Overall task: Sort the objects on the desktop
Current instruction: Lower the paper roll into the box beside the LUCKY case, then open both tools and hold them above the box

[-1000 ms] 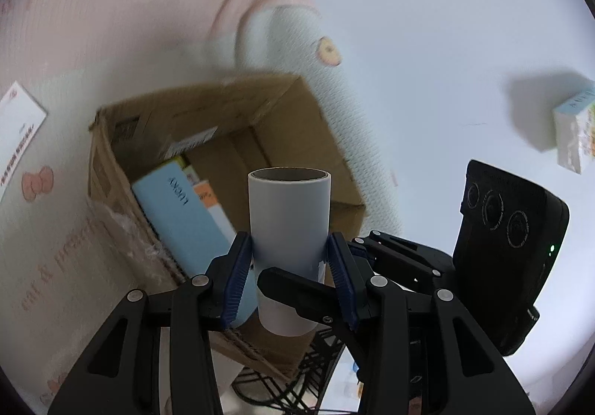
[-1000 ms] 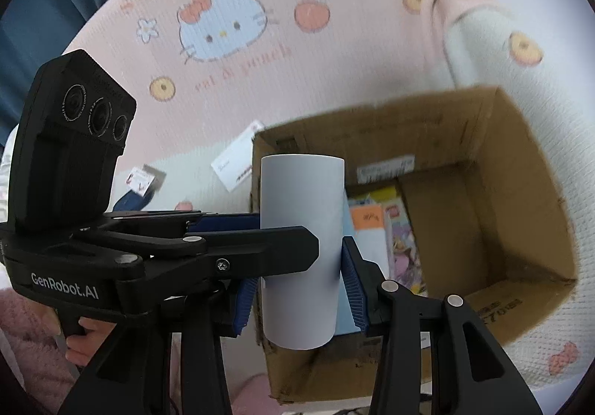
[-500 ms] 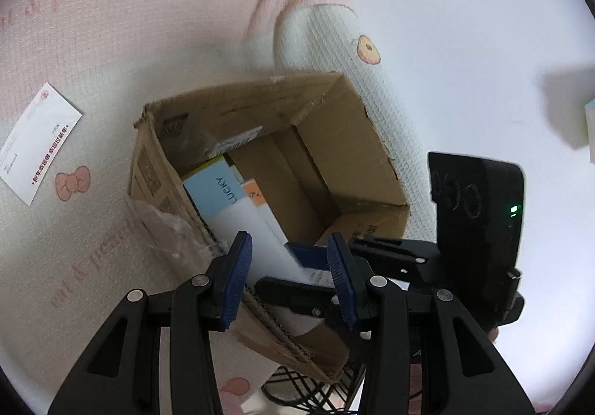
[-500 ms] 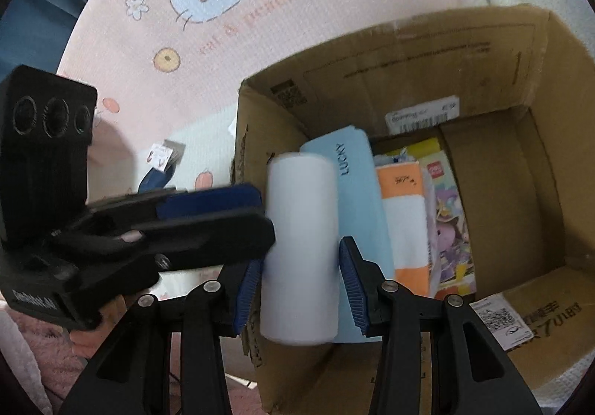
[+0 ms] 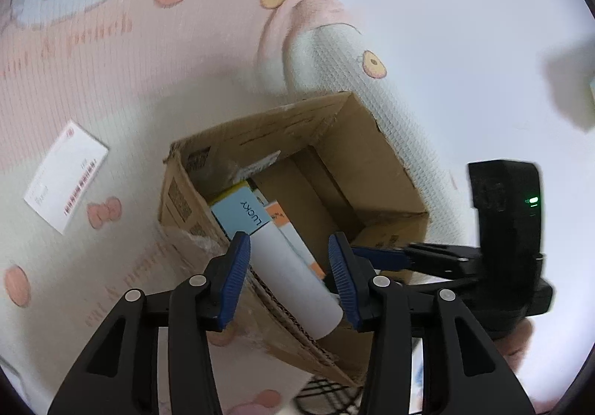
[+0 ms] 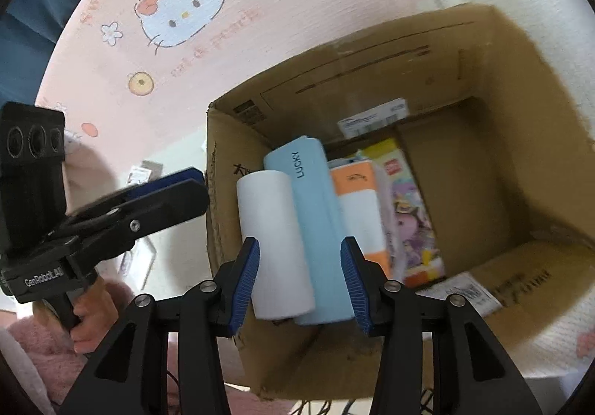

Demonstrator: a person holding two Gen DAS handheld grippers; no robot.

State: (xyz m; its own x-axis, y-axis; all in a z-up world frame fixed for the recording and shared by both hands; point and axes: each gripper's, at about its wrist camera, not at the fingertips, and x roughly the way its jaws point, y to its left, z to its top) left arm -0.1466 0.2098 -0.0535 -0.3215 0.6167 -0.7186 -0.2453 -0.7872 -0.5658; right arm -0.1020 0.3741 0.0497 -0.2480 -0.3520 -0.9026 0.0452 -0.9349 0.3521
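Left wrist view, left to right: white card (image 5: 67,173) on the pink cartoon mat (image 5: 111,61), well off to the left of the jaws. Ahead of and below the left gripper (image 5: 288,251), open cardboard box (image 5: 279,117). Inside it, white paper roll (image 5: 293,277) lying slantwise in the gap between the two blue pads, its far end against a light-blue book marked LUCKY (image 5: 238,214). Jaws opening – pads beside the roll, not seen pressing on it.

Right wrist view, left to right: left gripper at the far left, outside the box wall (image 6: 372,54). Between the pads of the right gripper (image 6: 300,255), the roll (image 6: 275,244) lying flat in the box, just inside the left pad; the blue book (image 6: 316,210) touching its right side, under the right pad. Jaws apart, clamped on nothing. Beyond the right pad, an orange-and-white packet (image 6: 357,199).
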